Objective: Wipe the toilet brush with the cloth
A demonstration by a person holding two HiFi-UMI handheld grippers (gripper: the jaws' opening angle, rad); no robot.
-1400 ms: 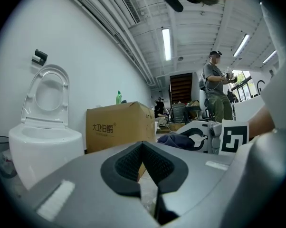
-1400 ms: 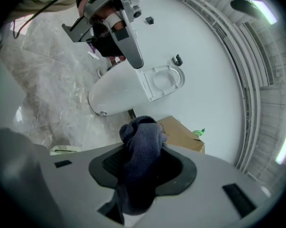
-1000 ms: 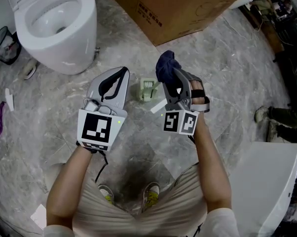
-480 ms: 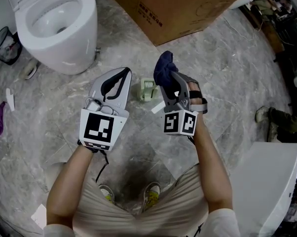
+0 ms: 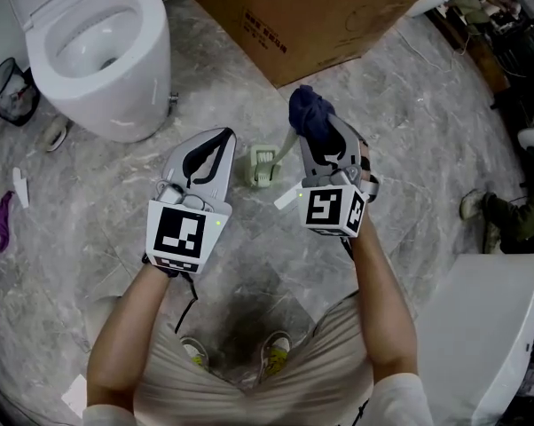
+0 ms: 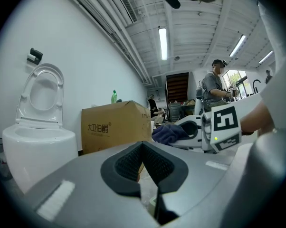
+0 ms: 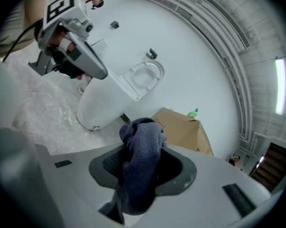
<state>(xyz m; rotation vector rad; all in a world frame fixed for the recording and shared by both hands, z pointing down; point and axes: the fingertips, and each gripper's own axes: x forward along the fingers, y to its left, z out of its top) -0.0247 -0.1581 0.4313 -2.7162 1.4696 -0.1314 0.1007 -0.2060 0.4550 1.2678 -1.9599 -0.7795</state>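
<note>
—Holding what, that right gripper [image 5: 318,128]?

—A dark blue cloth [image 5: 310,112]; the jaws are pinched on it; it sticks out past the tips in a soft lump; I think it is held that way so the lump can rub the brush.

—And the left gripper [image 5: 219,137]?

—Its jaws are pressed together with nothing in them; it hangs just beside the right one, up over the floor [image 5: 409,131]; I think it waits there to pick the brush up, so that the cloth can reach it.

—Where is the toilet brush [image 5: 263,165]?

—Down on the floor, between the two grippers and a bit past them; no gripper touches it, so no wiping has begun.

—What does it look like?

—Small and pale green; a white bit peeks out from under the right gripper, and I think that is its handle; I cannot tell if it is dirty.

—And further off?

—A white toilet [image 5: 138,87] with its lid up sits past the left gripper; a big brown cardboard box [image 5: 311,16] sits past the right one.
</note>
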